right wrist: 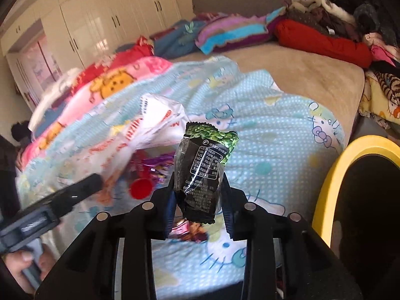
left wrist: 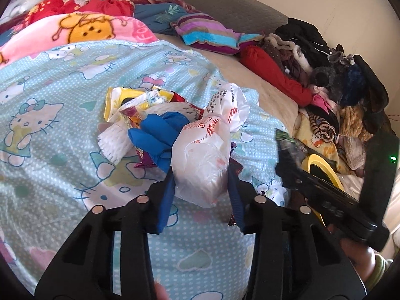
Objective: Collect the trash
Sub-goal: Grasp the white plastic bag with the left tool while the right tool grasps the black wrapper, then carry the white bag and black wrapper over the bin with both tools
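A crumpled white plastic bag point(left wrist: 200, 155) with red print stands between the blue pads of my left gripper point(left wrist: 201, 177), which is shut on it above the Hello Kitty blanket point(left wrist: 50, 95). Just behind it lie a blue glove point(left wrist: 160, 135), a white foam net point(left wrist: 115, 142) and yellow wrappers point(left wrist: 125, 102). My right gripper point(right wrist: 197, 190) is shut on a black and green snack wrapper point(right wrist: 202, 170), held clear of the bed. A red cap point(right wrist: 141, 188) and purple wrappers point(right wrist: 152, 166) lie by the blurred white bag point(right wrist: 150, 130).
A yellow-rimmed bin point(right wrist: 332, 175) with a dark inside stands at the right, by the bed's edge. Piled clothes point(left wrist: 325, 87) fill the bed's right side, with a striped pillow point(left wrist: 212, 35) and bright blankets point(left wrist: 100, 27) at the back. White wardrobes point(right wrist: 100, 25) line the wall.
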Motion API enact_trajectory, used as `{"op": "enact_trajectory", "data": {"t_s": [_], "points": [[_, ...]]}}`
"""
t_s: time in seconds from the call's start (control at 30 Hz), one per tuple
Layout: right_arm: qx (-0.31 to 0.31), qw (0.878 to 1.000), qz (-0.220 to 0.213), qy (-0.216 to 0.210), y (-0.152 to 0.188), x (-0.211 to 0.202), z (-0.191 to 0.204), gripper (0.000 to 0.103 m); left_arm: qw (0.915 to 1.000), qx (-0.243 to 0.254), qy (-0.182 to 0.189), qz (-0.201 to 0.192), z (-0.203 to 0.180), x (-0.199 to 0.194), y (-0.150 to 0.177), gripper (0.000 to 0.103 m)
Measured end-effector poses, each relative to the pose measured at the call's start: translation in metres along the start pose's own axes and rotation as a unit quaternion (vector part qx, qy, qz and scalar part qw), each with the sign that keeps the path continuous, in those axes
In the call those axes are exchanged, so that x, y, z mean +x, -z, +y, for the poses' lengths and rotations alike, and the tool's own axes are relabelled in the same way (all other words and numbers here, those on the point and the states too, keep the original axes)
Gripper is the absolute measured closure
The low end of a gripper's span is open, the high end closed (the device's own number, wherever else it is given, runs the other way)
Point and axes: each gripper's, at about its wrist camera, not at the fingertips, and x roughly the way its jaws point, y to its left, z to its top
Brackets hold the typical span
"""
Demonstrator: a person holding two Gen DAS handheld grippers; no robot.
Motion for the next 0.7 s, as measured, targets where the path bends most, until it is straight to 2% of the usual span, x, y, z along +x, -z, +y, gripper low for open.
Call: {"op": "enact_trajectory", "data": {"t_s": [0.2, 0.4, 0.7], "points": [[-0.021, 1.0, -0.016, -0.012, 0.005, -0.022, 0.008, 0.073, 0.9993, 0.004, 0.006, -0.037, -0.006, -0.019, -0.006, 0.076], [-0.011, 1.0, -0.022, -0.02, 0.009, -0.035, 0.003, 0.073, 0.997, 0.006, 0.007, -0.077, -0.013, -0.044, -0.018, 0.076], [-0.017, 0.999, -0.036, -0.025, 0.007, -0.053, 0.005, 0.073, 0.9943, 0.013, 0.011, -0.105, -0.02, -0.066, -0.028, 0.076]]}}
